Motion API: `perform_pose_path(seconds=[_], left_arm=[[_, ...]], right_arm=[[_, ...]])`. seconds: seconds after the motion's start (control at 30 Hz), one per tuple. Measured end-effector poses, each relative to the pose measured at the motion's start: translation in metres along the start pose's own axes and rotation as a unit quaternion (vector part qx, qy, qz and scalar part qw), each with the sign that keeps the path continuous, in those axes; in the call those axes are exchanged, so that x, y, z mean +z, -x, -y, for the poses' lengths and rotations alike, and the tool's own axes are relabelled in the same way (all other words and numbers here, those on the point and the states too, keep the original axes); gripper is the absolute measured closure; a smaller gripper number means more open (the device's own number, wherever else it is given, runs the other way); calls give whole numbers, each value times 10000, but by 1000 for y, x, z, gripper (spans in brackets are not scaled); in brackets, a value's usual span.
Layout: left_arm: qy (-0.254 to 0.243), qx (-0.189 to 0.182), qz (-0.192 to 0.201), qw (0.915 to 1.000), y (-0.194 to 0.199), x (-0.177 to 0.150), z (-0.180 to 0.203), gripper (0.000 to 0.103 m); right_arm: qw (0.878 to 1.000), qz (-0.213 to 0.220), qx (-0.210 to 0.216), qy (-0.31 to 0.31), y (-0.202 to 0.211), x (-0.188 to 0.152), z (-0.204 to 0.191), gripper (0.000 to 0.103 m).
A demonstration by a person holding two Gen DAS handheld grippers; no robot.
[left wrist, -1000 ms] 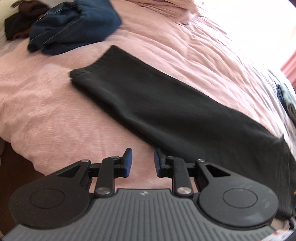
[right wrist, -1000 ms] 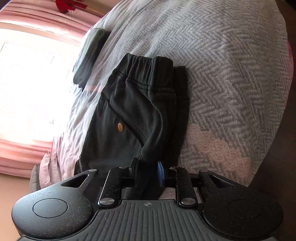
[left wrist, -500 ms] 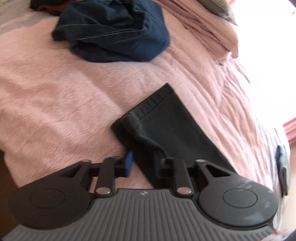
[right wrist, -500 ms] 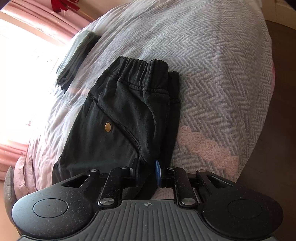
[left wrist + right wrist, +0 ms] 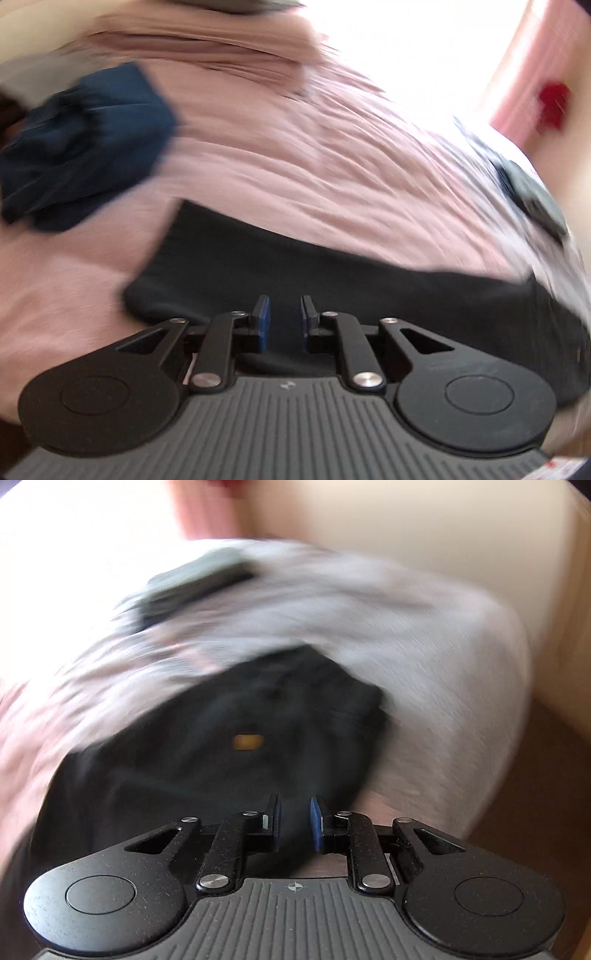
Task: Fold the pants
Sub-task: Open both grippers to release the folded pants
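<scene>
Left wrist view first: the only print I find is a tiny emblem (image 5: 285, 386) on the ribbed body, too small to read, and a red-and-white label (image 5: 565, 472) cut off at the bottom right corner, its text illegible. The whole view is smeared. My left gripper (image 5: 285, 319) has just been closing and stands narrow, with the near edge of the black pants (image 5: 332, 280) filling the gap between its blue pads. The leg lies across the pink cover (image 5: 295, 158), its hem to the left and its far end cut off at the right edge. A blue garment (image 5: 85, 147) sits well apart at the upper left. A dark item (image 5: 532, 192) and a red blur (image 5: 552, 103) at the right I cannot identify. Right wrist view: a small crosshair mark (image 5: 294, 887) on the body, no words. My right gripper (image 5: 295, 823) is narrow too, and black cloth runs down between its pads. The waist end of the pants (image 5: 184, 768) lies on a grey blanket (image 5: 424, 635), its brass button (image 5: 247, 741) only a streak. A dark lump (image 5: 192, 583) beyond is too blurred to name.
</scene>
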State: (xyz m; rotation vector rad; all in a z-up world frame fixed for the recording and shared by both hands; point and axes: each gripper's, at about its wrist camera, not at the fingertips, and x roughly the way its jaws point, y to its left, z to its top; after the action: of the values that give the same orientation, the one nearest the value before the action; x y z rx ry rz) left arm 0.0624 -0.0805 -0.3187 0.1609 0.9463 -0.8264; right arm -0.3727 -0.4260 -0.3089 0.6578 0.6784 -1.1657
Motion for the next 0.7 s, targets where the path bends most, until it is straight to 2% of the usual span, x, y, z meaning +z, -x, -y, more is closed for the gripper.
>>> perform_pose_path(seconds=[0.07,0.17,0.2,0.23,0.27,0.33,0.4,0.5,0.57,0.63,0.7], left_arm=[[-561,-25,-77,9984,-17,-11,26,84],[-1029,399,-136,9938,-33,-27,25,84],[-1028,629,-173,9926,-36,-30,11,84],[-938,820,-216,9920,-37,-33,-11,87],[-785,872,-172,9929,-36,-34,-34,99],[-472,849,-210,9950,-31,-27,-74,100],[-363,969,-194,9944,-23,-16,-95,100],[-482,980,-50,9940,-5,-8,-84,99],[-739,688,62,9949,2,-12,-66,86],[-947,534,-76,9940,-5,-20,-52,79],[-1031,806,-417,9905,-22,-29,-49,79]], right_arm=[[9965,-164,504,654,-3,-17,-42,89],[9789,-419,1109,1664,-10,-50,-84,89],[9735,-528,1100,1936,-17,-61,-88,89],[9729,-674,923,2008,-26,-70,-82,89],[9760,-722,902,1845,-32,-75,-69,89],[9846,-715,1046,1208,-30,-71,-42,89],[9865,-767,952,1088,-24,-61,-37,89],[9840,-547,876,1449,-9,-52,-57,89],[9794,-505,1073,1637,-5,-58,-73,89],[9749,-661,1009,1871,-10,-67,-86,89],[9719,-912,554,2098,-24,-77,-87,89]])
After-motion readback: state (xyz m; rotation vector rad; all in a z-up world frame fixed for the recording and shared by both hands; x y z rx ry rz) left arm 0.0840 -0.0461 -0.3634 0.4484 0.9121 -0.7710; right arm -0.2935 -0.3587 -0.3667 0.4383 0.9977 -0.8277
